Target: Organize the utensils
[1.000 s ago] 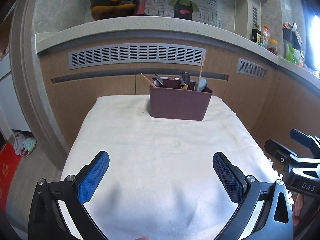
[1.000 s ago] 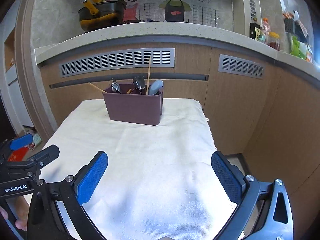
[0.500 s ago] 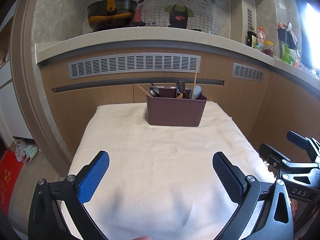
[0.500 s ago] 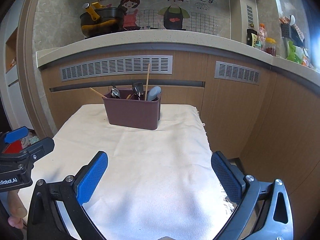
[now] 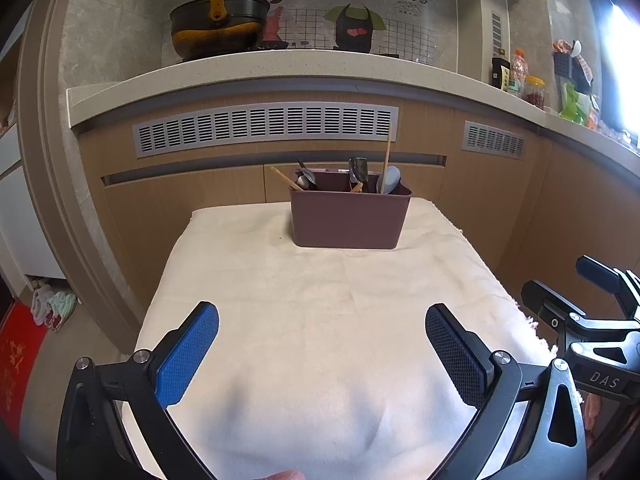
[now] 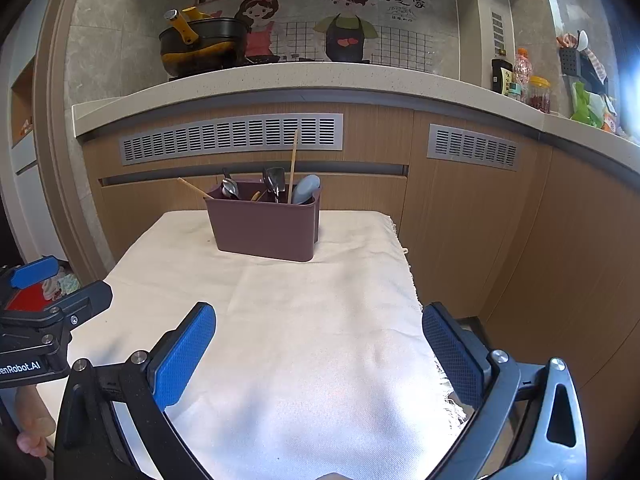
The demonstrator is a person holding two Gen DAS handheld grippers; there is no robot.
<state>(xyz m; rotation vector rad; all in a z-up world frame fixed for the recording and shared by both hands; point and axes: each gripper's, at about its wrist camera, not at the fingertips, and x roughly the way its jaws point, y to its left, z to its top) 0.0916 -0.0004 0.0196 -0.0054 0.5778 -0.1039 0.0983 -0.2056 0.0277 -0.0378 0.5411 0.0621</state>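
Note:
A maroon utensil caddy (image 5: 349,220) stands at the far end of a cream cloth-covered table (image 5: 320,320); it also shows in the right wrist view (image 6: 266,228). It holds metal spoons (image 6: 230,189), wooden chopsticks (image 6: 293,166) and a grey-blue spoon (image 6: 305,190). My left gripper (image 5: 322,344) is open and empty over the near part of the cloth. My right gripper (image 6: 319,340) is open and empty over the cloth's near right side. Each gripper shows at the edge of the other's view, the right one (image 5: 592,312) and the left one (image 6: 48,304).
A wooden cabinet front with grey vents (image 5: 264,128) rises behind the table under a stone counter (image 5: 280,68). A black and yellow pot (image 5: 218,28) sits on it, jars and bottles (image 5: 520,80) at the right. The cloth's frayed right edge (image 6: 412,280) hangs beside floor.
Both grippers have drawn back and risen a little, so the caddy looks smaller and farther. Both stay open and empty.

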